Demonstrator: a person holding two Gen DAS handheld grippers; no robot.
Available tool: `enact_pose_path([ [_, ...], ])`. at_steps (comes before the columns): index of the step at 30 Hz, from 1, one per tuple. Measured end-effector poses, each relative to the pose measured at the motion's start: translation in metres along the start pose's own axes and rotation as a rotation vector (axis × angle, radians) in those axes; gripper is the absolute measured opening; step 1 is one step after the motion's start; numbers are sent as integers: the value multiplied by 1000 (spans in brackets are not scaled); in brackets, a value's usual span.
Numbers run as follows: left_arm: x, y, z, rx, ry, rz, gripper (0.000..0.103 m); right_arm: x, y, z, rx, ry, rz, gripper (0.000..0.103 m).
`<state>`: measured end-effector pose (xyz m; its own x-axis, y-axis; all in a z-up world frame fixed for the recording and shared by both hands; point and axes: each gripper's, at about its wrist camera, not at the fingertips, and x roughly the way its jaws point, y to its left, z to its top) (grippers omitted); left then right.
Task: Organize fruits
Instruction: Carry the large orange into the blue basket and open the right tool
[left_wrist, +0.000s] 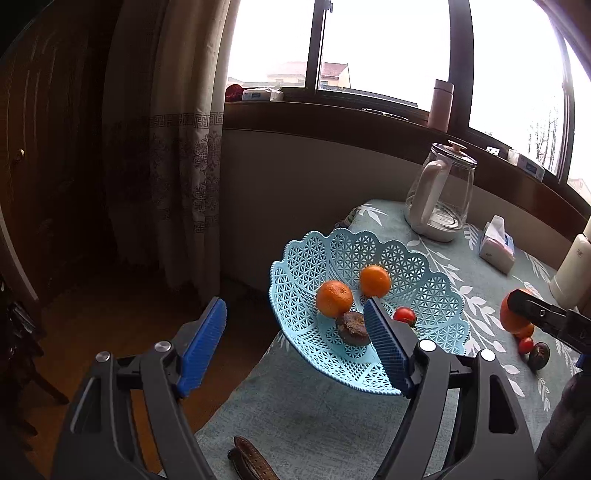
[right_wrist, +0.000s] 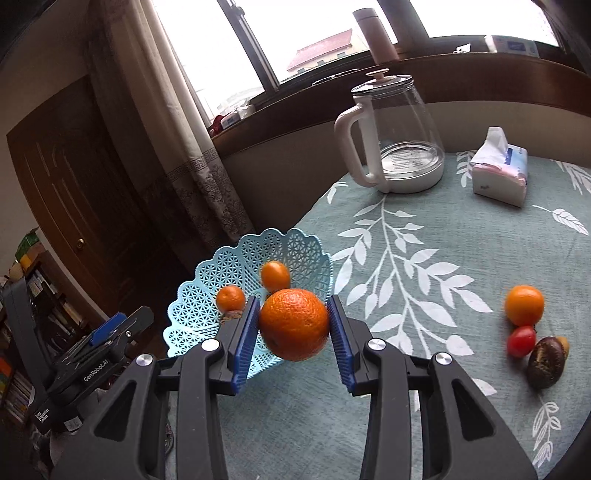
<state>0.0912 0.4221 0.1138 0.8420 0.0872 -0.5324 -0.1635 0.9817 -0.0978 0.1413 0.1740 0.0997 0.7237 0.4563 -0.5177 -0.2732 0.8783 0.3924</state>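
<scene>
Right tool (right_wrist: 293, 334) clamps the big orange (right_wrist: 293, 324) above the table's (right_wrist: 424, 369) edge, just short of the blue basket (right_wrist: 199, 295), while the left tool (left_wrist: 295, 343) hovers wide and empty, so the carrying step seems underway, and next needs a gentle release over the basket.

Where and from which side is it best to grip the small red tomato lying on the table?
Probably from above, across the round middle of the red tomato. An orange touches it behind and a dark brown fruit sits close beside, so a sideways approach looks crowded.
</scene>
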Motion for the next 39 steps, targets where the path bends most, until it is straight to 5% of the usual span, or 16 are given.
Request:
enact_pose_path([
  [12, -6, 14, 6, -48, -11, -18, 80, 51, 47, -15, -49, 97, 48, 39],
  [29, -16, 8, 7, -42, -21, -51, 81, 26, 28, -17, -27, 49, -23, 39],
  [39, -26, 2, 9, -28, -44, -81, 91, 11, 26, -21, -22, 23, -50, 41],
])
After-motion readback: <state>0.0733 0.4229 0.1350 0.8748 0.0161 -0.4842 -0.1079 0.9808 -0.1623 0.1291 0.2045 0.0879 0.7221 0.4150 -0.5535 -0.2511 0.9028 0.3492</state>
